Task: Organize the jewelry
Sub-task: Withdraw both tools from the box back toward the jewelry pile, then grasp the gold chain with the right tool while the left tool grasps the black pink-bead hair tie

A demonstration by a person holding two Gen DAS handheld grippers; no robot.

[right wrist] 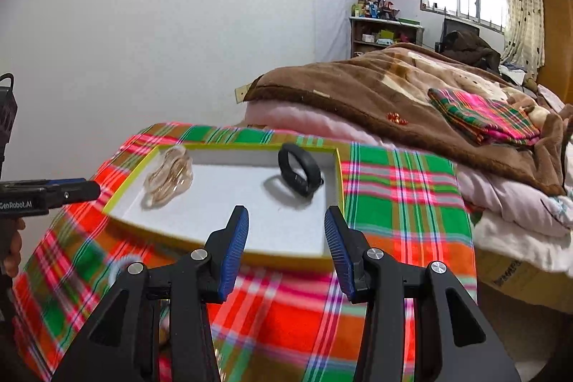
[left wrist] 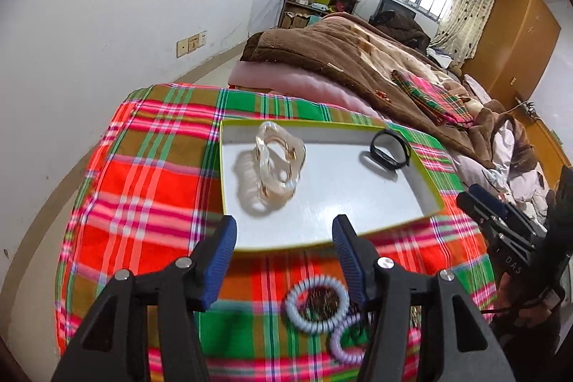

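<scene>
Gaping empty, both jaws; blue hair tie [left wrist: 317,304] lies below left gripper [left wrist: 284,260].

A plaid cloth [left wrist: 150,167] covers the near surface, behind it a brown blanket [right wrist: 358,92] over pink bedding [right wrist: 304,120] bears a folded plaid cloth [right wrist: 483,117], with shelves [left wrist: 311,2], window [right wrist: 462,0], curtain [left wrist: 465,6] and wardrobe [left wrist: 515,38] beyond.
</scene>
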